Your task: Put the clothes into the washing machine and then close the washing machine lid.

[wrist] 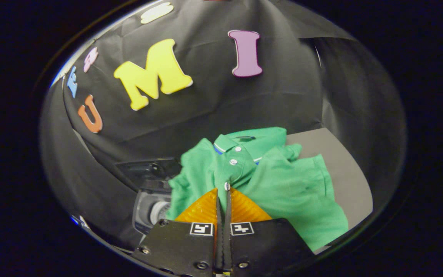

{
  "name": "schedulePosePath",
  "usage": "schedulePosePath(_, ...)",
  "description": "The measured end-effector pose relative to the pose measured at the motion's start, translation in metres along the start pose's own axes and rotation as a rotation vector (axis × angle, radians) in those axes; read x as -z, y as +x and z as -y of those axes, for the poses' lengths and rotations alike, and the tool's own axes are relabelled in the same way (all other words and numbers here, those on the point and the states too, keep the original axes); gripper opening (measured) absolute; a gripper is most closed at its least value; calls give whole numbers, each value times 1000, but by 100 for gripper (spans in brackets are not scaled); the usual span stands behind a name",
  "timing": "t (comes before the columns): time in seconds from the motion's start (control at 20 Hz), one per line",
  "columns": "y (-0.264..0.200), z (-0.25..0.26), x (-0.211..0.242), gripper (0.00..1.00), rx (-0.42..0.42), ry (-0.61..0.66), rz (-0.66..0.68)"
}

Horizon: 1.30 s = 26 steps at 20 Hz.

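My tongs (223, 192) are pressed together on the green polo shirt (283, 181), pinching the button placket right at the lowest button. Only a sliver of gap between the fingers, with fabric in it, so I read this as clamped on cloth, not closed on nothing.

Why there: the placket is a doubled, stiffer strip, so it gives a firmer bite than a single loose layer. Downside: gripping near the collar means the body and sleeves will probably trail below when carried.

Shirt is bunched, collar (240, 144) beyond the fingertips, bulk spread to the right over the grey surface (344, 173). Whether it hangs from my grip or mostly rests on that surface I can't tell (fisheye flattens it).

Washing machine (150, 204) is left of the fingers and lower, partly behind the shirt's left edge. I see a dark raised panel, likely the open lid (144, 167), and a pale round part below it. The drum opening itself is mostly covered by shirt and tongs, so its exact edge is hard to make out.

Judgement: shirt not in yet, lid not closed.
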State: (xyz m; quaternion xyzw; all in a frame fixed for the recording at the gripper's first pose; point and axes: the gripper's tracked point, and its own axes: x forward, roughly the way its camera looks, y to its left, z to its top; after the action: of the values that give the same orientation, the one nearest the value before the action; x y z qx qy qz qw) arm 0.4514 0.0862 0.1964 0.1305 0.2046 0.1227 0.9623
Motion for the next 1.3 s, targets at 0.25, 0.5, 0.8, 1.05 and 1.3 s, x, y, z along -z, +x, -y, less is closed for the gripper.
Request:
schedulePosePath(0.25, -64, -82, -14, 4, -136, -35, 127)
schedulePosePath(0.5, -125, -167, -22, 4, -259, -74, 239)
schedulePosePath(0.8, -176, -246, -30, 4, -359, -136, 326)
schedulePosePath(1.05, -174, -296, -21, 4, -407, -160, 322)
schedulePosePath(1.3, -130, -332, 0, 4, -421, -187, 259)
